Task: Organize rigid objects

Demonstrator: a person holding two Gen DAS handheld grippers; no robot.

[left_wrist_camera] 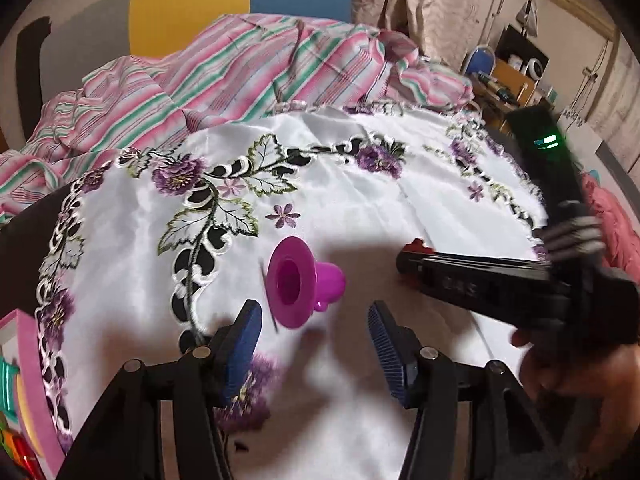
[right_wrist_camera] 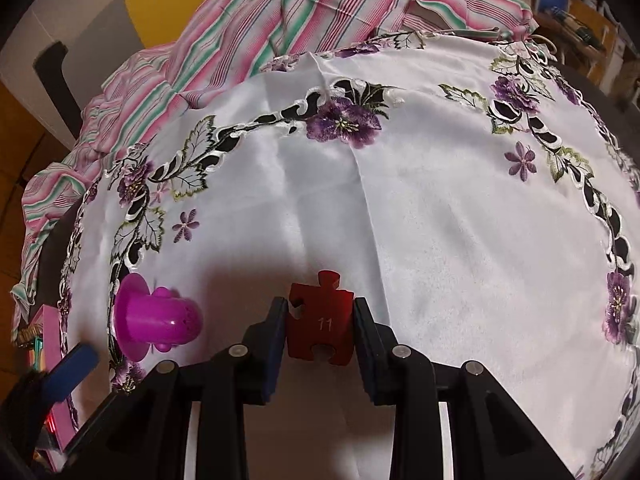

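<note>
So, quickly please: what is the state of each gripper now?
Left gripper: open, holding nothing; the purple cup lies just ahead of it.
Right gripper: closed on the red puzzle piece.

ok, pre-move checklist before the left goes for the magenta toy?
1. Left gripper open, nothing between the pads: ok.
2. Magenta toy lying on its side ahead of the left gripper, not yet between its fingers: ok.
3. Right gripper shut on the red puzzle piece: ok.
4. Right gripper close on the toy's right, clearance: cannot tell.
5. Pink tray at the left cloth edge, free room inside: cannot tell.
</note>
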